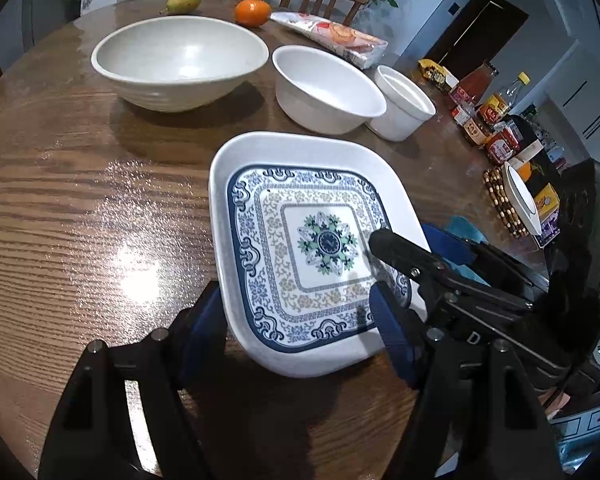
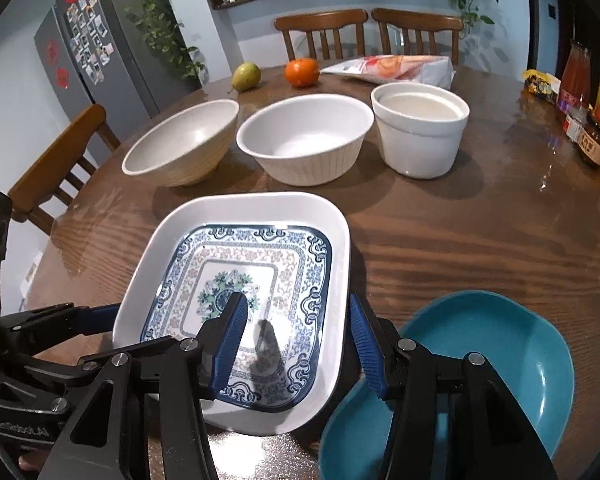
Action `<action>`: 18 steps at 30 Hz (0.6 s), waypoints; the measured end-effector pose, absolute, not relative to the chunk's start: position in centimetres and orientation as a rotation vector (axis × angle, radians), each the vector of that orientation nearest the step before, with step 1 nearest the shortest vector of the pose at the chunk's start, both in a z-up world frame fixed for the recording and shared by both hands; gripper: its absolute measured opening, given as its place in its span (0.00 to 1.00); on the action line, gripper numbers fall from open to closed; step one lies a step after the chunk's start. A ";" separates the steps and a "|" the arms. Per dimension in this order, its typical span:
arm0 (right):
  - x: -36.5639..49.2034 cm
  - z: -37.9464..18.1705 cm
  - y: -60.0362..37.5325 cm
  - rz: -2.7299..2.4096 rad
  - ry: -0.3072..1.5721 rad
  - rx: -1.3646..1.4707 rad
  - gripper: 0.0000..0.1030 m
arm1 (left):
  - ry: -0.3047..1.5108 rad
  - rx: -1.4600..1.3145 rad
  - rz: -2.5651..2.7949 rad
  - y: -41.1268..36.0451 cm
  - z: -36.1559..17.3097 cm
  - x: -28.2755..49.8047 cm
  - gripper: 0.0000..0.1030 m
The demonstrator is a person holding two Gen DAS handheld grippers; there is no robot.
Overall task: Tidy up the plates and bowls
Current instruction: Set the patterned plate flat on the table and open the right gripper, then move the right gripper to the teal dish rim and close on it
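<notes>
On the far left of the brown worktop (image 1: 80,200) sits the big bowl (image 1: 180,56). Next to it is the middle bowl (image 1: 324,80), and then the small white pot (image 1: 404,100). All three are empty and stand in a row.

Nearer to us lies the square plate (image 1: 324,240) with the blue pattern. The left gripper (image 1: 294,296) sits over its near left corner, with one finger outside the rim and one inside. Its fingers are apart and do not squeeze the plate. The right gripper (image 2: 296,300) sits over the plate's right rim the same way. Its fingers are apart too, and nothing is pinched. Just to the right is the teal plate (image 2: 500,340).

I think the step now is to set the square plate together with the teal plate. To do that well, both grippers should close on the thin rim at the same time. Then they should lift it flat, so it does not tip or slide.

The black fingers hide the near edge of the square plate. I cannot tell if its corner lies on the teal plate or only beside it. Part of the teal plate is hidden too.
</notes>
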State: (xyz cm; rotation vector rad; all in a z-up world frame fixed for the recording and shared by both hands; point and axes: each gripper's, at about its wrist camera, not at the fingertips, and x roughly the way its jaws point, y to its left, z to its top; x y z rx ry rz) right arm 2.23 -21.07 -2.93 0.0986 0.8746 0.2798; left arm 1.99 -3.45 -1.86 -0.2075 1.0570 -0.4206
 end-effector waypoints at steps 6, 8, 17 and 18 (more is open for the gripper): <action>2.2 -2.5 -22.0 0.277 0.864 0.133 0.52 | 0.972 -0.235 -0.397 -3.0 -1.0 1.6 0.74; 2.0 -2.1 -22.3 0.274 0.843 0.144 0.52 | 0.971 -0.243 -0.394 -3.0 -1.0 1.6 0.74; 0.8 -1.8 -25.0 0.225 0.806 0.235 0.53 | 0.912 -0.222 -0.351 -4.5 0.3 0.8 0.75; 0.4 -1.6 -25.4 0.223 0.795 0.252 0.54 | 0.905 -0.213 -0.353 -4.7 0.6 0.6 0.75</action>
